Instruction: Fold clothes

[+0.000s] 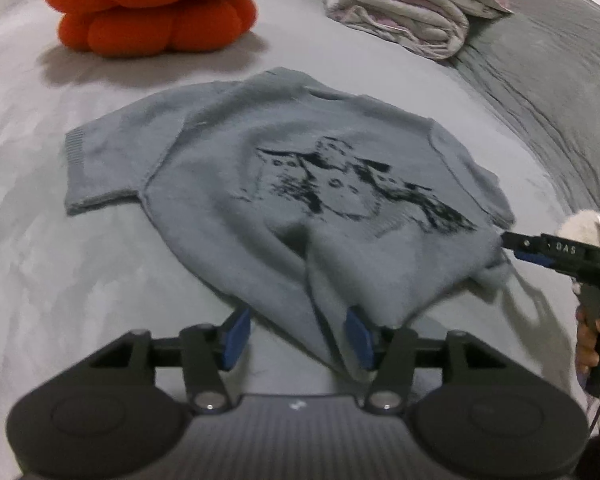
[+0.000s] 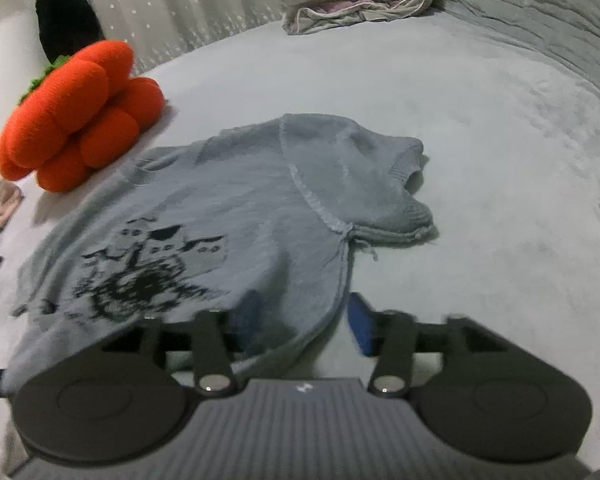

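Two grippers sit at the near hem of the grey knit sweater (image 1: 300, 184), which lies flat on the bed (image 1: 80, 280), its long axis running from hem to collar, away from both tools. The left gripper (image 1: 296, 338) has its jaws apart with hem cloth loose between them, released; the right gripper (image 2: 300, 326), at the hem's other corner, is likewise spread, the hem draped over one finger, nothing pinched. Each is equally near. Beyond the sweater's collar sit an orange pumpkin cushion (image 1: 152, 8) and a folded quilt (image 1: 400, 12), well apart, obstructing nothing.
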### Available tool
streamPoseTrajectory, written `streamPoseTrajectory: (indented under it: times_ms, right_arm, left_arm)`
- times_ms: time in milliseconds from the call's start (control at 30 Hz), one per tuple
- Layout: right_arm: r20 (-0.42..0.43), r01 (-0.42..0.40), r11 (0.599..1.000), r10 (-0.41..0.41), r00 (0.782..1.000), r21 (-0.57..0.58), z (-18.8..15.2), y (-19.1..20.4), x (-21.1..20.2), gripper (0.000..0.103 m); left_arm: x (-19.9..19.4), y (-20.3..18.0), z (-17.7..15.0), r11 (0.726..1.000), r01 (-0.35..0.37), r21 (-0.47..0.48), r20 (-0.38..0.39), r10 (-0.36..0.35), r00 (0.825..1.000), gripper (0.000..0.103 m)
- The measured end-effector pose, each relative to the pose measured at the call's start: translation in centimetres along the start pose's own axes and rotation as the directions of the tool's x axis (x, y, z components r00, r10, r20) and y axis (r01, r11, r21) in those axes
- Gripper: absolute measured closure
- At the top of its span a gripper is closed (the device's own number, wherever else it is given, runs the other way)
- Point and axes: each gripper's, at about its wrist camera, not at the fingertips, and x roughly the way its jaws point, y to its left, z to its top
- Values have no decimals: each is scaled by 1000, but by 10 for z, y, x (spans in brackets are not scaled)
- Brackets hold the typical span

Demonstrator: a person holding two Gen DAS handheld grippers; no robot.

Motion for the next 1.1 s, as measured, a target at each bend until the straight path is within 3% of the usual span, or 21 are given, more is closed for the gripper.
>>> streamPoseTrajectory:
  times_ms: [133,300,533,733,833,933,1000,1100]
  right_arm:
    - [-43,-69,998,69,997,-6,-9,9,-15,48]
    - [-101,-96,993,88,991,-67,-18,29,-17,48]
    - [-189,-94,991,75,979,-92,-32,37,3,48]
    - [-122,-76,986,58,991,-149,-35,50,8,48]
    - [-85,-59,986,46,995,-158,-35,56,13,48]
    - [-47,-42,986,35,998,-161,-35,60,17,52]
    - [-29,-34,986,30,999,-160,-35,62,20,66]
    - [-18,-28,987,25,1000,-158,-32,61,20,80]
  left_arm:
    - [-3,-9,-6,997,71,10,-33,-70,997,45]
    - [3,-25,-12,983,184,2,-70,-184,980,43]
    - [31,-59,-26,984,173,41,-119,-168,979,44]
    - [44,-77,-31,992,110,56,-37,-108,993,45]
    - [46,-82,-30,995,67,68,9,-68,998,57]
    - [47,-79,-29,998,24,58,44,-26,999,81]
    - [48,-74,-28,999,14,44,53,-16,998,93]
    - [42,-66,-24,999,38,20,58,-39,998,95]
